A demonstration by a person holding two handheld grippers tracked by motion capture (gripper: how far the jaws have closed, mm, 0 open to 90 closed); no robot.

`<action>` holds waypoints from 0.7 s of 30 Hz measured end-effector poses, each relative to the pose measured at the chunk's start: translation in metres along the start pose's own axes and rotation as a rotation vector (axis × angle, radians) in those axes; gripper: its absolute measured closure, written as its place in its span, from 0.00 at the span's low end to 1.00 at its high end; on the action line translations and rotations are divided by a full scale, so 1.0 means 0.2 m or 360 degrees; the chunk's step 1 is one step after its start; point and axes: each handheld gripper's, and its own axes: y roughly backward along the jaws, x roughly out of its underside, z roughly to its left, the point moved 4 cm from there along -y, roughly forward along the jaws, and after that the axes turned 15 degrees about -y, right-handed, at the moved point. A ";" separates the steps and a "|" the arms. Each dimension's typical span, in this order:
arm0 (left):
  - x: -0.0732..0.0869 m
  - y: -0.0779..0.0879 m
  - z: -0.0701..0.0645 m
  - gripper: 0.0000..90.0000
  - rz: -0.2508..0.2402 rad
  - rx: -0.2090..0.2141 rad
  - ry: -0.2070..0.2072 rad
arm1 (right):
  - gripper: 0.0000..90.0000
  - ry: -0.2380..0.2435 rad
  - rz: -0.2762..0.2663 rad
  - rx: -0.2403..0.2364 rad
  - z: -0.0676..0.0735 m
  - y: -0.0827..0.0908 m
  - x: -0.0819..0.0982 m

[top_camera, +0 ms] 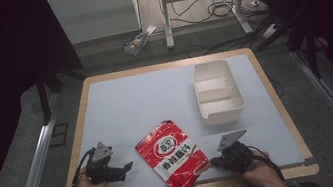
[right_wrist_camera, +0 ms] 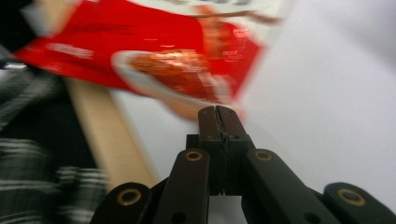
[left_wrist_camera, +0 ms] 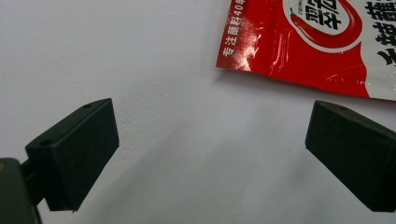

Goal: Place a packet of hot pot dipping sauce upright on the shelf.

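Observation:
A red food packet (top_camera: 172,156) with white printed characters lies at the table's near edge, its lower corner hanging over the wooden rim. My right gripper (top_camera: 210,164) comes at it from the right. In the right gripper view its jaws (right_wrist_camera: 218,114) are pressed together on the packet's (right_wrist_camera: 163,46) near edge, and that edge is lifted a little off the mat. My left gripper (top_camera: 125,171) rests on the mat just left of the packet, pointing at it. Its jaws (left_wrist_camera: 212,135) stand wide apart with nothing between them, and the packet's corner (left_wrist_camera: 299,42) lies just beyond.
A white two-compartment container (top_camera: 197,93) stands empty at the back right of the pale mat. The wooden table rim (top_camera: 269,177) runs close under both hands. Beyond the table are a desk frame, cables and a small box on the floor.

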 end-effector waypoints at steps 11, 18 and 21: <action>0.00 0.00 0.00 0.03 0.0002 0.0002 -0.0003 | 1.00 0.0163 -0.0002 -0.0083 0.16 -0.10 -0.02; 0.00 0.00 0.00 0.03 0.0002 -0.0003 0.0000 | 1.00 0.0196 -0.0048 -0.0134 0.22 -0.18 -0.08; 0.00 0.00 0.00 0.03 0.0000 -0.0002 0.0004 | 1.00 0.0189 -0.0070 -0.0125 0.24 -0.22 -0.11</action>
